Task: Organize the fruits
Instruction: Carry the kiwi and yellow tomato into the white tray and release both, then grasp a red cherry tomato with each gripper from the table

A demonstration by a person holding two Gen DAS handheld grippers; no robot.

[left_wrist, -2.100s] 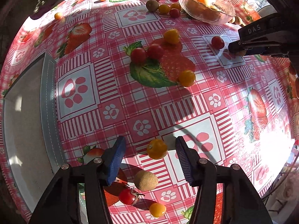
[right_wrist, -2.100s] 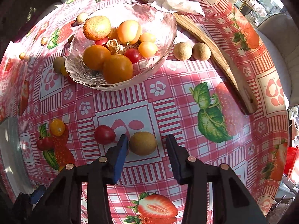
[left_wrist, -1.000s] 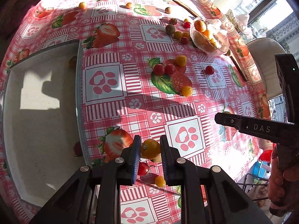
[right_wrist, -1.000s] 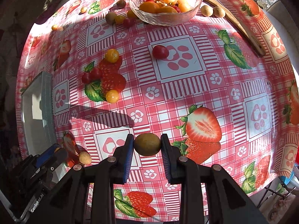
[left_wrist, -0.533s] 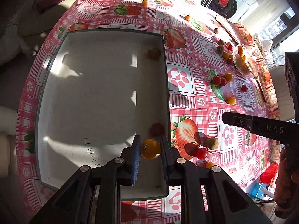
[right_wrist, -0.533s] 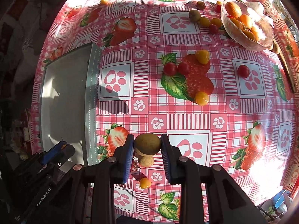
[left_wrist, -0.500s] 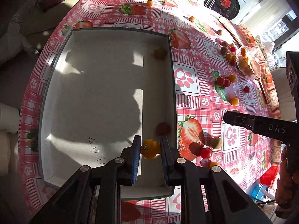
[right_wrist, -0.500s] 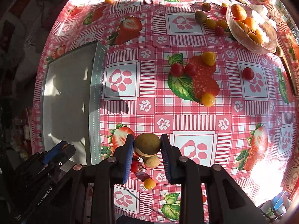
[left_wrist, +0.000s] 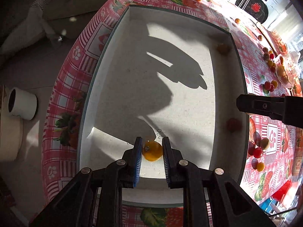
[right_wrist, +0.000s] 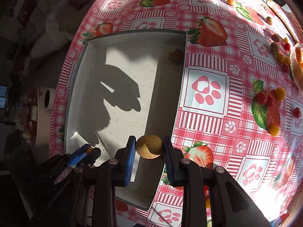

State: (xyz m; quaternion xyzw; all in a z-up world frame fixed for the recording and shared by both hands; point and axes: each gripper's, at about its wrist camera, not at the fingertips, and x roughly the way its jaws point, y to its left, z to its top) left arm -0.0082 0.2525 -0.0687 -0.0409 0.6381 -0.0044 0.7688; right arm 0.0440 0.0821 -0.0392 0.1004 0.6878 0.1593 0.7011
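Through the left wrist camera, your left gripper (left_wrist: 151, 157) has its blue-padded jaws clamped on a small orange-yellow round tomato (left_wrist: 152, 150). You hold it pointing steeply down over the near end of the large shallow white rectangular tray (left_wrist: 106, 60), presumably so the fruit can be let go onto the tray floor without rolling far. The tray floor itself looks bare; the reddish and brownish blurs along its right-hand wall seem to be fruits seen through the glassy rim, though I cannot tell for sure. The black tip of your right gripper (left_wrist: 269, 107) reaches in over the tray's right edge.

Through the right wrist camera, your right gripper (right_wrist: 149, 158) is closed on a round brown-green kiwi-like fruit (right_wrist: 149, 146), hanging just above the tray's right-hand wall (right_wrist: 181, 87), not yet inside. Loose red and yellow cherry tomatoes (right_wrist: 269, 98) lie near the far right edge of the red checked strawberry-print tablecloth (right_wrist: 204, 87), still to be gathered.
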